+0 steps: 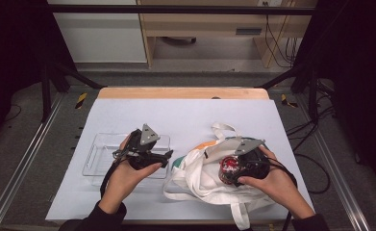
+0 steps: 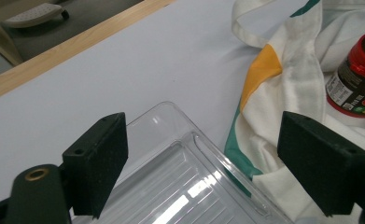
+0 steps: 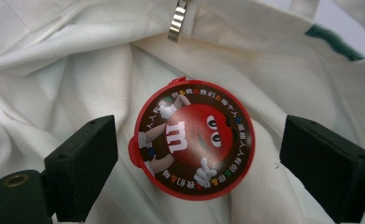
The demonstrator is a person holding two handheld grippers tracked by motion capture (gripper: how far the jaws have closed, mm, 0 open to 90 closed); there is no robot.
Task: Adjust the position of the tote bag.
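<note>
Spread wide, my right gripper (image 3: 196, 172) straddles the red-lidded candy jar (image 3: 192, 145) inside the white tote bag (image 3: 68, 70); I should centre, then close evenly, my empty, open left gripper (image 2: 203, 163) at nine o'clock over the clear tray (image 2: 180, 186).

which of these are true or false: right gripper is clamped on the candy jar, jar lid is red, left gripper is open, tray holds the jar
1. The right gripper is clamped on the candy jar. False: its jaws stand open, one on each side of the lid, not touching.
2. The jar lid is red. True.
3. The left gripper is open. True.
4. The clear tray holds the jar. False: the jar sits in the white tote bag.
</note>
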